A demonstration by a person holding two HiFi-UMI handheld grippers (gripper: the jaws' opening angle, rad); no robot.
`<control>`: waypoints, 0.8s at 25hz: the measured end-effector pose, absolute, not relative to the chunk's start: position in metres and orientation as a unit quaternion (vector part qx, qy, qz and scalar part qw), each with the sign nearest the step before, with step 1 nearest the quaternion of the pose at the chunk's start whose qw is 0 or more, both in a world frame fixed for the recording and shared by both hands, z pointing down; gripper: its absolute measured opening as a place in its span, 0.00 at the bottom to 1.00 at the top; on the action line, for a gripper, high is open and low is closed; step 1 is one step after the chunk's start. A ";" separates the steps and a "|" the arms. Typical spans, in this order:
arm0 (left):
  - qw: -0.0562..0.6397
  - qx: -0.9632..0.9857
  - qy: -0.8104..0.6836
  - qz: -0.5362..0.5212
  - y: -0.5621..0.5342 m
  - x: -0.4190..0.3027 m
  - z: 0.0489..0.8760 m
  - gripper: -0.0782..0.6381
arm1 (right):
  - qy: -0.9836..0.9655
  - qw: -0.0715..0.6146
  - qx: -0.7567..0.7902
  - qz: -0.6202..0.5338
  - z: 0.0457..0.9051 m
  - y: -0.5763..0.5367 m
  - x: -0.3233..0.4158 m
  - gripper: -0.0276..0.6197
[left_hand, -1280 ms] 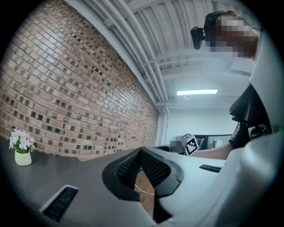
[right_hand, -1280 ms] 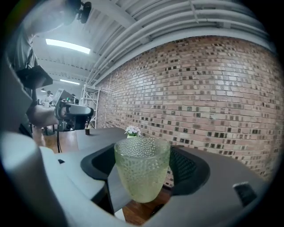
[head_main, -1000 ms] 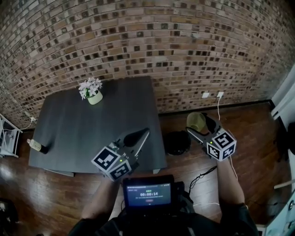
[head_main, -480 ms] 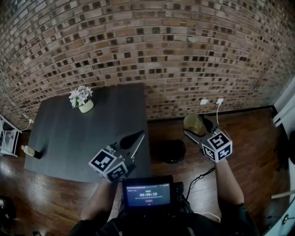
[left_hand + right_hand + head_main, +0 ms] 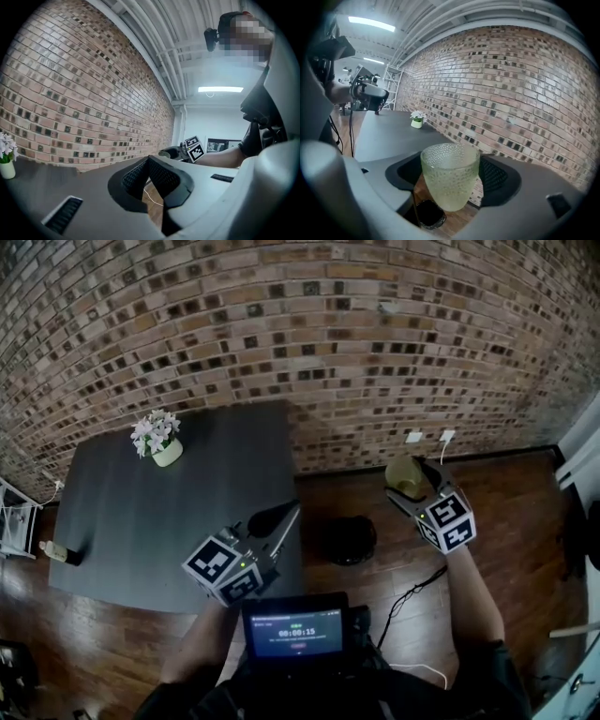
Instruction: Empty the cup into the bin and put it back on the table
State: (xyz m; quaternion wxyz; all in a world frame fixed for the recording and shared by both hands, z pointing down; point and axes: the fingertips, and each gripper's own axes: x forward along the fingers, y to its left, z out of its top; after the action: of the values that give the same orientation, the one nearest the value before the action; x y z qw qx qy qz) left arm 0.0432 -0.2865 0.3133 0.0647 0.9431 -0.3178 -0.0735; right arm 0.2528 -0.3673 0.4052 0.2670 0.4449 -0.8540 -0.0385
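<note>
A pale green dimpled glass cup (image 5: pixel 450 180) stands upright between the pads of my right gripper (image 5: pixel 451 168), which is shut on it. In the head view this gripper (image 5: pixel 411 486) holds the cup (image 5: pixel 403 476) over the wooden floor, right of the table and up and to the right of the black bin (image 5: pixel 347 540). Below the cup the bin (image 5: pixel 427 213) shows on the floor. My left gripper (image 5: pixel 272 519) hovers over the table's right front corner, jaws shut with nothing in them (image 5: pixel 149 161). I cannot tell whether the cup holds anything.
The dark grey table (image 5: pixel 169 512) carries a small flower pot (image 5: pixel 155 437) at the back left and a bottle (image 5: pixel 56 552) at its left edge. A brick wall (image 5: pixel 328 343) runs behind. A white cable (image 5: pixel 441 456) hangs from a wall socket near the cup.
The right gripper with the cup has moved slightly up and away from the bin in the head view. The view itself shifted, and the left gripper has barely moved.
</note>
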 end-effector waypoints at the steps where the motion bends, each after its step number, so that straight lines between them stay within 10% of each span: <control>1: 0.065 0.944 -0.315 -0.074 -0.288 0.042 0.313 0.10 | -0.851 0.271 0.449 -0.037 0.407 -0.370 0.255 0.63; 20: 0.076 0.944 -0.310 -0.090 -0.309 0.009 0.314 0.10 | -0.743 0.422 0.499 -0.144 0.413 -0.407 0.294 0.63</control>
State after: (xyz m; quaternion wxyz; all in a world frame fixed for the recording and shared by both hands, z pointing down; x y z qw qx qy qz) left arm 0.0094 -0.3093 0.3144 0.0763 0.9436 -0.3096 -0.0895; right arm 0.2938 -0.4065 0.4127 0.4219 0.4994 -0.7429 -0.1438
